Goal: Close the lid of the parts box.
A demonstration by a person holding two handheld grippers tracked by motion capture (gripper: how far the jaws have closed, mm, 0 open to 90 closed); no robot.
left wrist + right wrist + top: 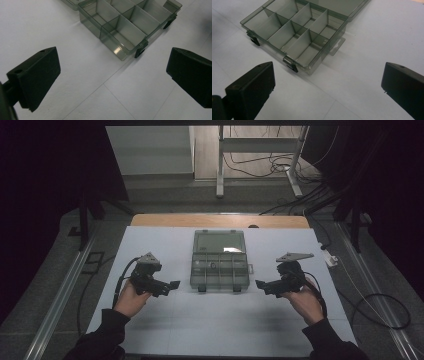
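Two hand-held grippers flank an open compartment box on a white table.

Translucent grey-green plastic organiser box [220,266] w/ inner dividers lies mid-table on the white table sheet [165,320], lid [220,241] swung flat to the far side, compartments look empty, two black latches [140,51] on the near edge. Left gripper [172,285] sits just left of the box's near corner, not touching; jaws wide apart, nothing btw them. Right gripper [260,284] is just right of the box, also apart from it; jaws spread wide, holding nothing. Both grippers point inward at the box. Each is held by a hand in a dark sleeve [105,330].
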